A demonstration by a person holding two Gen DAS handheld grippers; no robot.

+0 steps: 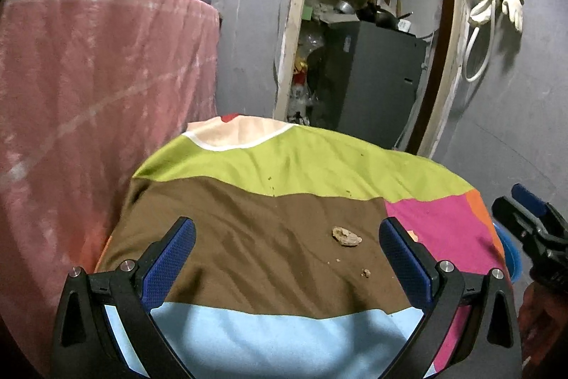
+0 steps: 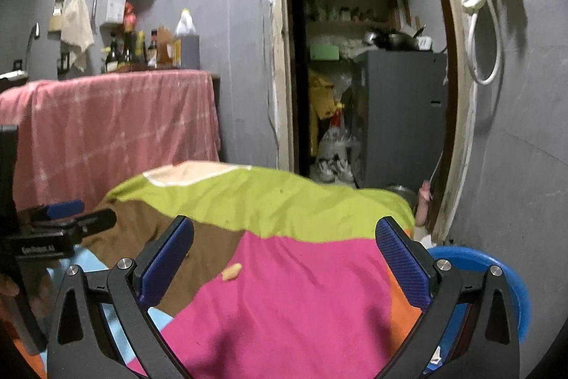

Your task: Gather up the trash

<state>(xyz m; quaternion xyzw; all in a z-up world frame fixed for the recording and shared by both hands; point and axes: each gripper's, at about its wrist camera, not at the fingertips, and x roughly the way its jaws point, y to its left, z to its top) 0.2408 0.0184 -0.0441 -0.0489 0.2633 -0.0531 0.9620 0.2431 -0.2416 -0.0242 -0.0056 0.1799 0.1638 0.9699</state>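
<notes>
Left wrist view: the left gripper (image 1: 287,245) hangs with jaws spread wide and empty above a desk (image 1: 220,237) draped in a multicoloured cloth. A brown scrap (image 1: 346,236) lies on the brown patch, nearer the right finger, with a crumb (image 1: 366,272) beside it.

Right wrist view: the right gripper (image 2: 284,245), also spread and empty, faces an orange scrap (image 2: 231,271) on the pink patch. A blue bin (image 2: 504,276) sits at the desk's right edge.

Collection seems just starting; next, a gripper likely descends to straddle a scrap and close.
</notes>
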